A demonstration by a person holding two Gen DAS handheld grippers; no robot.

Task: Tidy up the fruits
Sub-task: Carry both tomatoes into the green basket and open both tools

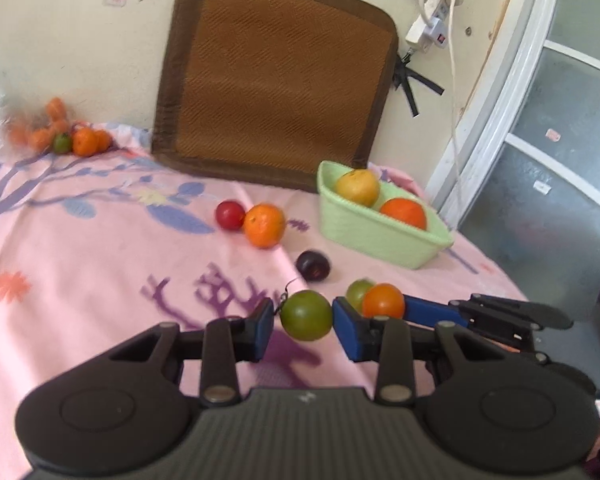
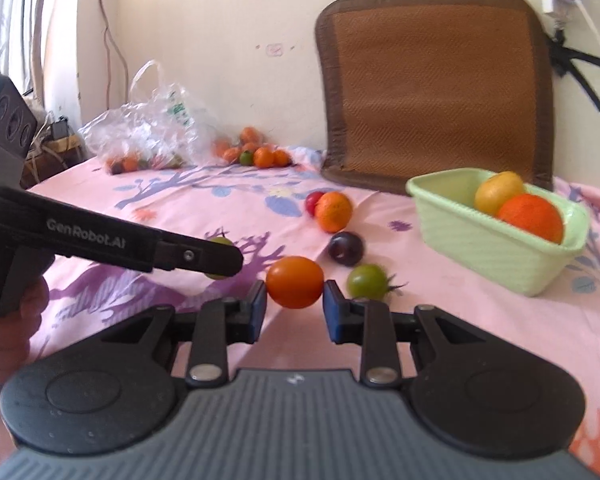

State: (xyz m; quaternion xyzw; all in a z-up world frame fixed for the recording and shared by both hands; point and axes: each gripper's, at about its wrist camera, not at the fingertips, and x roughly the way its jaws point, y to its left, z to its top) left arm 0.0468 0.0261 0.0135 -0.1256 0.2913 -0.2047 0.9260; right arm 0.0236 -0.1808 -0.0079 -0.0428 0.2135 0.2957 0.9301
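Left hand-held gripper (image 1: 303,320) is clamped on a green tomato (image 1: 306,315), its blue pads (image 1: 265,322) pressing both sides, stem pointing left; I hold it just above the pink floral sheet (image 1: 80,260), which covers a surface I cannot identify; right hand-held gripper (image 2: 295,300) is clamped on an orange tomato (image 2: 295,282) the same way, and in the left wrist view I see it just right of my green one. Beside the right gripper lies a second green tomato (image 2: 367,282); beyond it sits a dark plum (image 2: 345,248); further back an orange (image 2: 333,211) touches a small red fruit (image 2: 312,203). Toward the sheet's right edge stands the pale green basket (image 2: 480,256), holding a yellow fruit (image 2: 498,192) and a large orange (image 2: 531,218). At the far left corner a clear plastic bag (image 2: 148,128) lies with a cluster of small oranges (image 2: 260,154) next to it; a brown mat (image 2: 432,84) leans on the wall.
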